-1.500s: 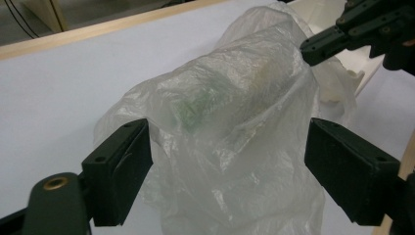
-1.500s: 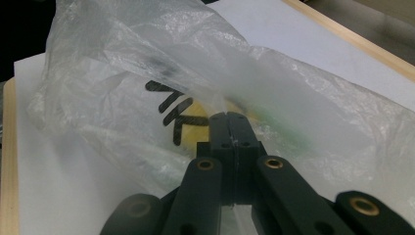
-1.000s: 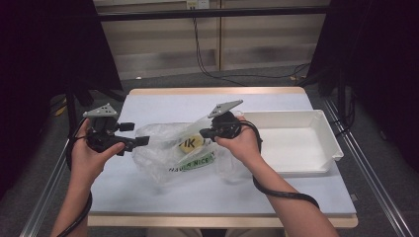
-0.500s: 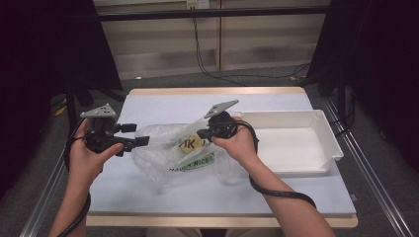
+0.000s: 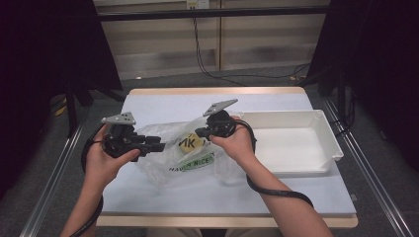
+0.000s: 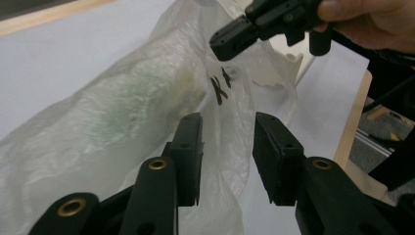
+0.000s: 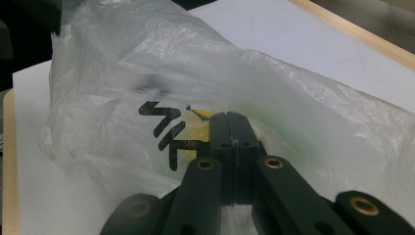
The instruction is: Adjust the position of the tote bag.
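The high view looked down and forward from above the person's near side, taking in the whole table (image 5: 148, 197) and the floor beyond. The left gripper view sat close behind its own jaws, facing right across the table toward the plastic bag (image 6: 122, 112) and the right gripper (image 6: 230, 41) farther off. The right gripper view sat very near the bag (image 7: 274, 83), facing left. All three shared the bag (image 5: 163, 168) with its black lettering.

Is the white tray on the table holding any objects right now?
No, the white tray shows a bare white floor in the high view, while the plastic bag lies on the table beside it.
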